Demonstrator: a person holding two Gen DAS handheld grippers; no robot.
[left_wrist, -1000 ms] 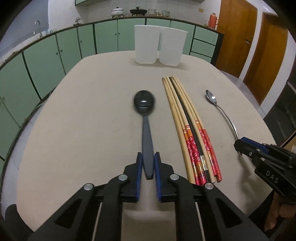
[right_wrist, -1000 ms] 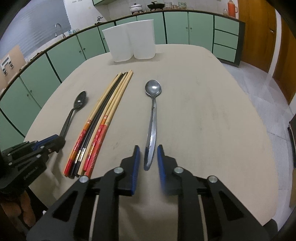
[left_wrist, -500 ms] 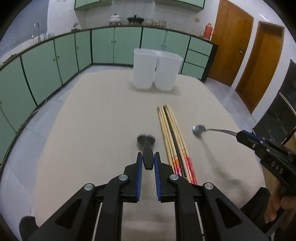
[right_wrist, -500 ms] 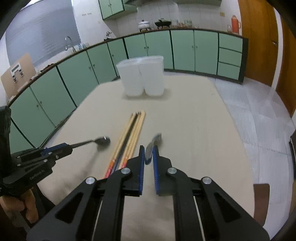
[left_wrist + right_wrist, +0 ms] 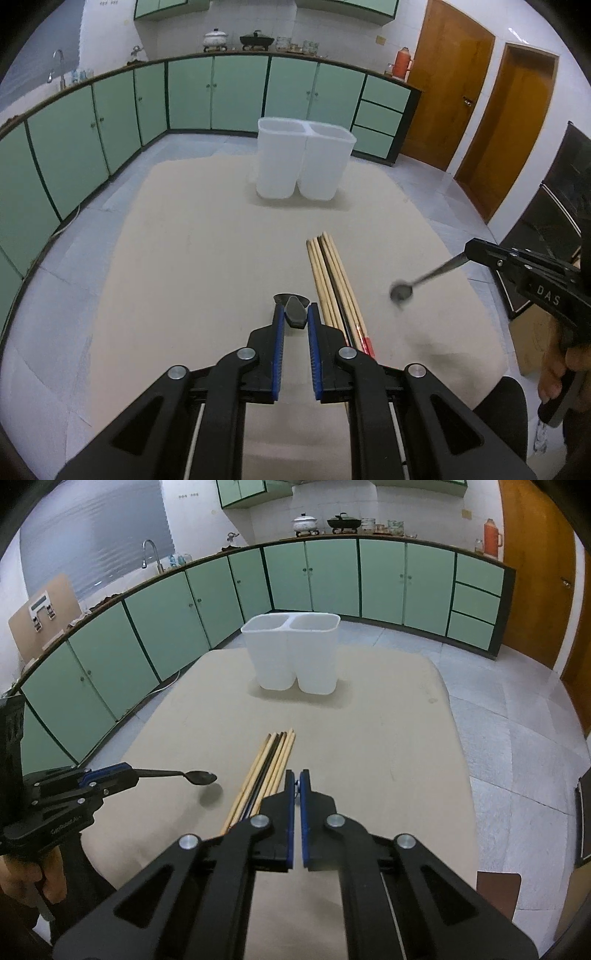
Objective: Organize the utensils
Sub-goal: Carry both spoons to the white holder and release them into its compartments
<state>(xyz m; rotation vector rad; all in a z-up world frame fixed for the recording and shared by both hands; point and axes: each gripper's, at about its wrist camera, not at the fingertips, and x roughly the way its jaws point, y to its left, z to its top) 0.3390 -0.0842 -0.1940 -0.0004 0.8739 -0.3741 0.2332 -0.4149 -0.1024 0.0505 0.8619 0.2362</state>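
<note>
Left wrist view foreshortens black spoon [image 5: 294, 313] clamped in left gripper [image 5: 294, 321]; right gripper [image 5: 294, 786] grips barely-visible steel spoon [image 5: 419, 282]

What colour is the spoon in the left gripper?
Black spoon, best seen in the right wrist view.

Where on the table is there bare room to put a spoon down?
Bare: the table left of the chopsticks, and the strip to their right. The band between the chopstick tips and the white holder is open too. Crowded only along the chopsticks.
</note>
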